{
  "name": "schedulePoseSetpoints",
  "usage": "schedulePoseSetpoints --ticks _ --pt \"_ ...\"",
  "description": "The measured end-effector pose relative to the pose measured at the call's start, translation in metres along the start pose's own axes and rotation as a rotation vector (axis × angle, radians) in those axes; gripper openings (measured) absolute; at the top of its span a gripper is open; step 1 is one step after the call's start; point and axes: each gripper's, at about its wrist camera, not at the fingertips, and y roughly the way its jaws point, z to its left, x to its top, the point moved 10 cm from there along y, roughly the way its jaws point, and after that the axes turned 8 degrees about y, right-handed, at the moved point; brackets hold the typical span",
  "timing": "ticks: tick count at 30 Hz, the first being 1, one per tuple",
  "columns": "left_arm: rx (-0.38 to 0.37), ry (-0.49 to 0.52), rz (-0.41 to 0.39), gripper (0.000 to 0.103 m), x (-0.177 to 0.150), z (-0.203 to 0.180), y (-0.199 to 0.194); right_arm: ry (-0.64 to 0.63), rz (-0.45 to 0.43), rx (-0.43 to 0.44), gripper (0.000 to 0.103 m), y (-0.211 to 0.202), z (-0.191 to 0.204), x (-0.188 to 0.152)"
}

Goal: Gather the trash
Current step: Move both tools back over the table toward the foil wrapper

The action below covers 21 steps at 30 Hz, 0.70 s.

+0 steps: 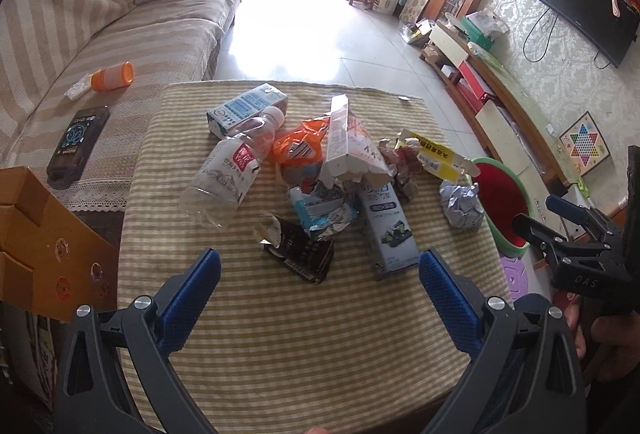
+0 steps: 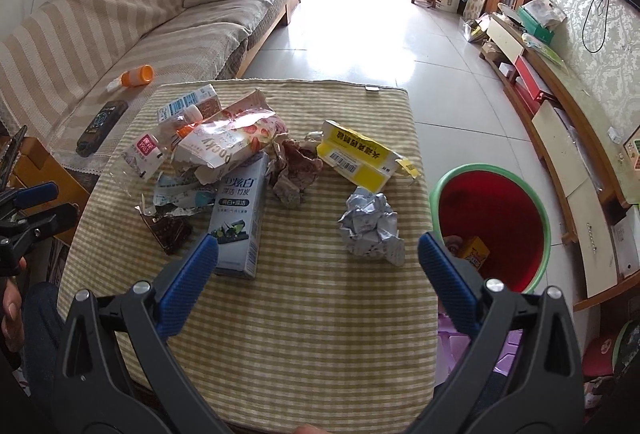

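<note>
Left tongs (image 1: 320, 266) wide open, empty, right tongs (image 2: 318, 250) likewise, above table trash (image 2: 240, 169).

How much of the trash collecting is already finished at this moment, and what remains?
Barely started. Done: the red bin beside the table holds only a small yellow box. In hand: nothing; the left gripper and right gripper are both open and empty. Left: the plastic bottle, toothpaste box, crumpled foil ball, yellow carton and wrappers lie on the striped tablecloth.
</note>
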Motion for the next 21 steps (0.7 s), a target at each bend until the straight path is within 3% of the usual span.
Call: schedulePoseSetpoints --ticks 5,12,21 --pt "-0.007 0.037 0.014 0.095 -0.004 0.0 0.013 0.036 0.034 0.007 0.098 0.011 -0.006 -0.003" --pt "-0.063 0.0 0.063 0.095 0.001 -0.005 0.048 0.076 0.055 0.01 0.098 0.033 -0.027 -0.002" --pt "-0.063 0.013 0.129 0.094 0.01 -0.007 0.097 0.087 0.121 0.013 0.098 0.081 -0.039 -0.004"
